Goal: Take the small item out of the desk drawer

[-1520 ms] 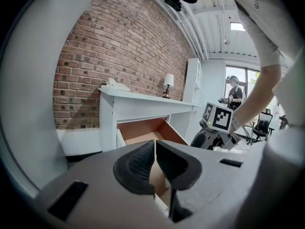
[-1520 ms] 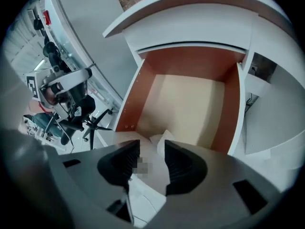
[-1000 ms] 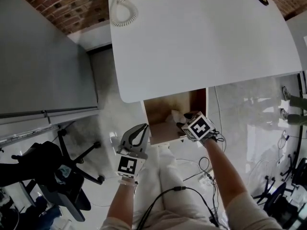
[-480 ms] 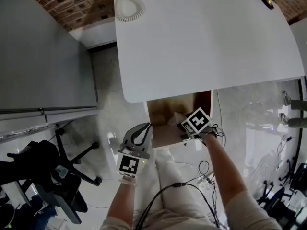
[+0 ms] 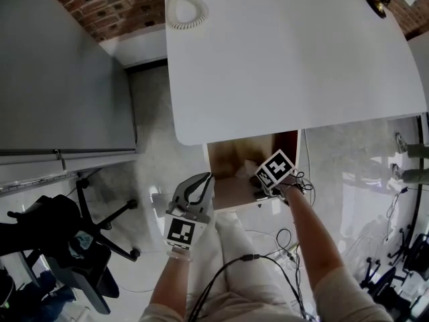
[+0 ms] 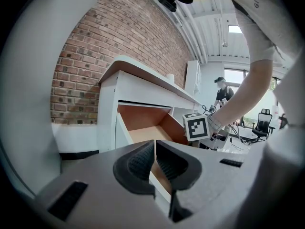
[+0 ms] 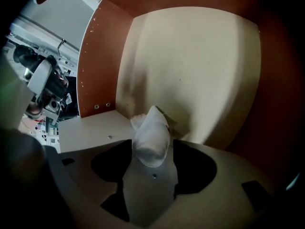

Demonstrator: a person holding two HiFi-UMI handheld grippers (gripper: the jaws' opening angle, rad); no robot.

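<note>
The desk drawer (image 5: 229,158) stands pulled out under the white desk (image 5: 295,59). My right gripper (image 5: 253,174) reaches into it from the right. In the right gripper view a small white crumpled item (image 7: 151,137) lies on the drawer's pale floor (image 7: 190,70), between the jaws of the right gripper (image 7: 151,165). The jaws are opening, and the black pads stand wide of the item. My left gripper (image 5: 196,192) hovers shut and empty by the drawer's front left corner. Its ribbed pads (image 6: 143,160) meet, and beyond them the open drawer (image 6: 143,123) shows.
A corded phone (image 5: 184,9) lies at the desk's far edge. A grey cabinet (image 5: 60,79) and a black office chair (image 5: 80,247) stand to the left. Cables (image 5: 288,240) run over the floor on the right. A person (image 6: 221,92) stands far back.
My right gripper has reached a little deeper into the drawer and its marker cube has turned. The left gripper has stayed by the drawer's front.
</note>
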